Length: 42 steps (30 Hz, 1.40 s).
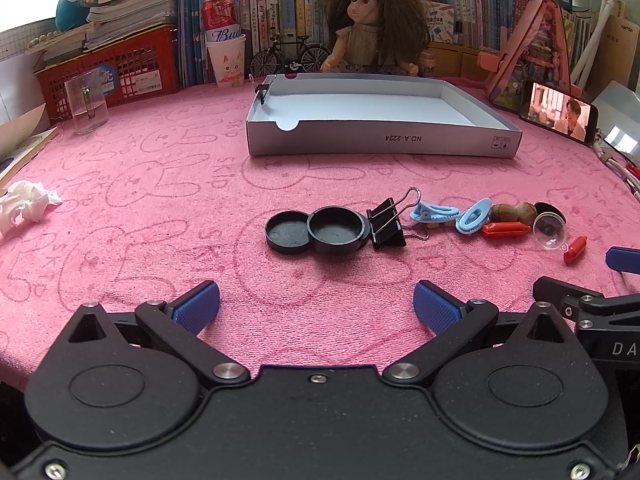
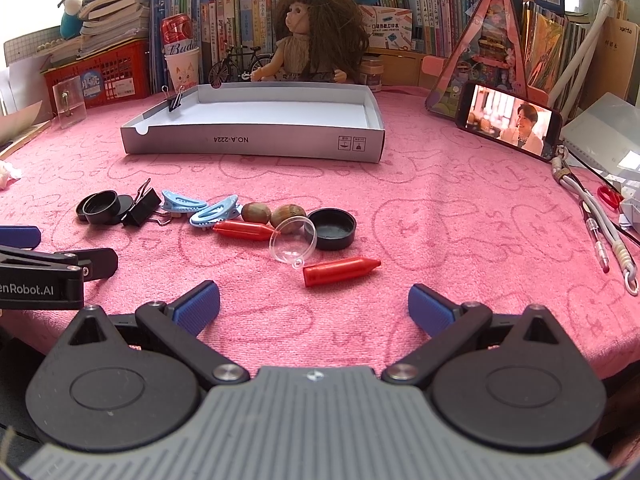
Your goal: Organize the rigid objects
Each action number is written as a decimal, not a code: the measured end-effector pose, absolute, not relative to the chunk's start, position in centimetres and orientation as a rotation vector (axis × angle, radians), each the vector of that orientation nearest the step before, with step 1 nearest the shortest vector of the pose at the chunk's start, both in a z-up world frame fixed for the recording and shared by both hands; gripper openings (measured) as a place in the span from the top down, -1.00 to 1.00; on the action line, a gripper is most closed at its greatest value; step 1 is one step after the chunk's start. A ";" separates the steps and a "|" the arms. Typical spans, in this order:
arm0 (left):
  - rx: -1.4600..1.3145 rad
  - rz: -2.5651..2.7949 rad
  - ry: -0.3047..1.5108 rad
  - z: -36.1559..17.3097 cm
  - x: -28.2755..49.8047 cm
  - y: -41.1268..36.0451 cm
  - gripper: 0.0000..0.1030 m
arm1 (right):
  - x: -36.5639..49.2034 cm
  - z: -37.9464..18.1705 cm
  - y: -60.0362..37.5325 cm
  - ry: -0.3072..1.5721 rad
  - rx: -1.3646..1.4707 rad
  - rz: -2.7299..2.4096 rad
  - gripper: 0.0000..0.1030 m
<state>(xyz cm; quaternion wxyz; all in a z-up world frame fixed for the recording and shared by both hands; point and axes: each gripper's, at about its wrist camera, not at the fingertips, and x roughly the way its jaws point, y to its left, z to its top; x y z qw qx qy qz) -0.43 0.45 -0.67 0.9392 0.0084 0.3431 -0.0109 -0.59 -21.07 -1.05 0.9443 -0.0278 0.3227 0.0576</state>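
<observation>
Low over the pink towel [image 1: 140,184], the left gripper [image 1: 317,304] hung with its blue pads spread wide and nothing between them; the right gripper [image 2: 314,304] was likewise spread and empty. Bare towel lay between each gripper and the row of small things. From the left view, two black caps [image 1: 320,230] sat touching at twelve o'clock, a black binder clip [image 1: 386,222] just beside them, then two blue clips [image 1: 452,216], nuts [image 1: 516,212], a red crayon [image 1: 504,229] and a clear dome [image 1: 551,230] trailing toward two o'clock. From the right view, a second red crayon [image 2: 340,271] lay nearest at twelve, apart from the row, with a third black cap [image 2: 334,228] behind the dome. A grey tray [image 2: 256,145] stood well beyond at eleven o'clock, open towel before it, a small clip [image 2: 175,100] on its left wall. The right gripper showed only partly at the left view's right edge. A doll [image 1: 364,32] sat behind the tray.
</observation>
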 end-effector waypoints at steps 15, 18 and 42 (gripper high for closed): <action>-0.112 -0.059 0.621 1.0 -0.8 2.9 0.21 | -1.0 0.1 -23.7 0.548 -0.022 0.166 -0.74; -0.083 -0.091 0.606 1.1 -0.8 1.9 0.29 | -1.1 -0.1 -23.6 0.539 -0.048 0.193 -0.63; 0.000 -0.106 0.578 0.3 1.0 0.3 0.41 | -0.5 -0.4 -24.1 0.539 -0.055 0.216 0.06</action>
